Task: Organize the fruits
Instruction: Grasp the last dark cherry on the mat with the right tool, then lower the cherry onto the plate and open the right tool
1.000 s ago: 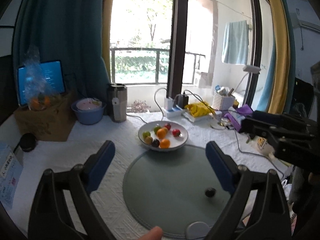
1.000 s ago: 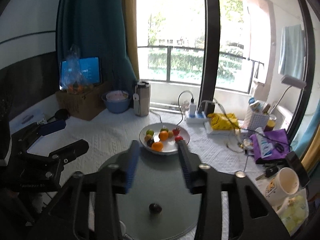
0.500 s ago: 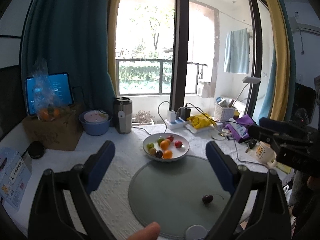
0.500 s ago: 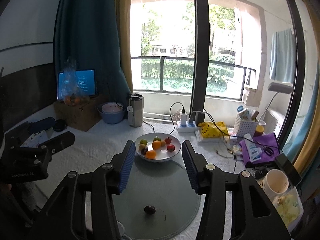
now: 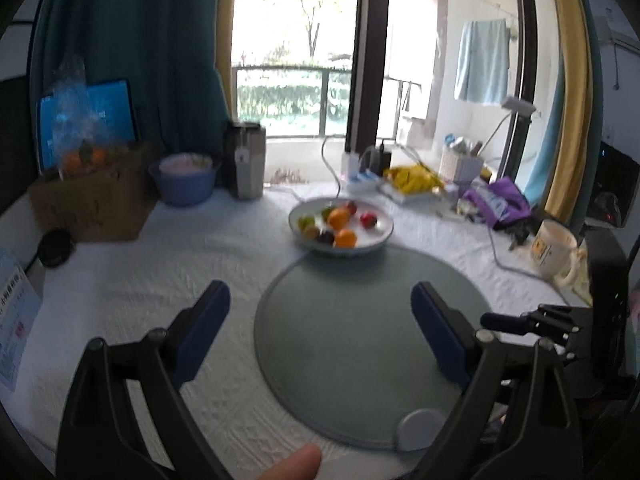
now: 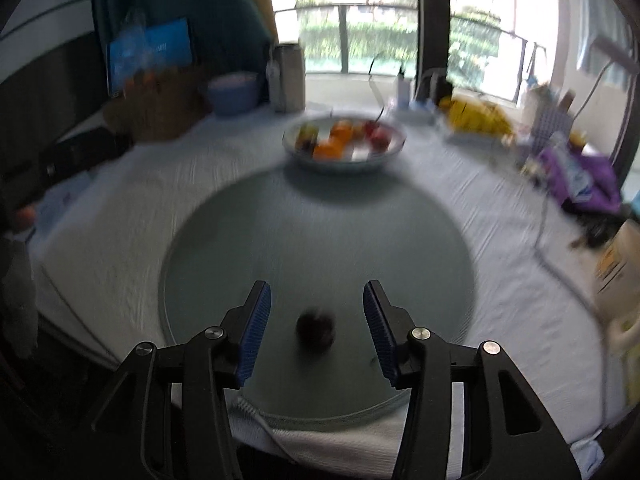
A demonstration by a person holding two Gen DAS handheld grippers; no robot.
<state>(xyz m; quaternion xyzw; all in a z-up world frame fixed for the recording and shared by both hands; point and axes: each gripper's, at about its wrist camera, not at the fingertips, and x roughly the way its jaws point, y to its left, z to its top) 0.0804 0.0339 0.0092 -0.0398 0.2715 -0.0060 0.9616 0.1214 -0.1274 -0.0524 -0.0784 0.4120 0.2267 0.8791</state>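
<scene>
Left wrist view
My left gripper (image 5: 320,308): tipped gently down over the table, its jaws spread wide with nothing between them.
Its fingers (image 5: 202,330): black angular frames faced with flat dark-blue pads.
My fingertip (image 5: 298,464): a bare tip shows at the bottom edge, under the tool.
Mat (image 5: 348,344): round, smooth, grey-green, with a thin stitched rim, lying flat ahead of me.
Tablecloth (image 5: 160,276): white, with a fine woven relief pattern.
Plate (image 5: 382,236): shallow, white and glossy, at the mat's far edge, with small round fruits in it.
Fruits (image 5: 340,222): orange, green, red and one dark, all small and rounded.
My right gripper (image 5: 520,322): enters from the right, low over the mat's right edge; black, one dark-blue finger showing.
Mug (image 5: 554,250): cream ceramic, to the right of the mat.

Right wrist view
My right gripper (image 6: 316,322): pitched steeply down at the mat's near part, jaws partly spread and touching nothing.
Its pads (image 6: 254,332): ribbed, blue, on black bolted arms.
Dark fruit (image 6: 315,328): small, round, blurred, lying on the mat between my pads, clear of both.
Mat (image 6: 320,240): its near rim overlaps the tablecloth's folded edge.
Plate (image 6: 390,148): beyond the mat, blurred; orange and red fruits in it.
</scene>
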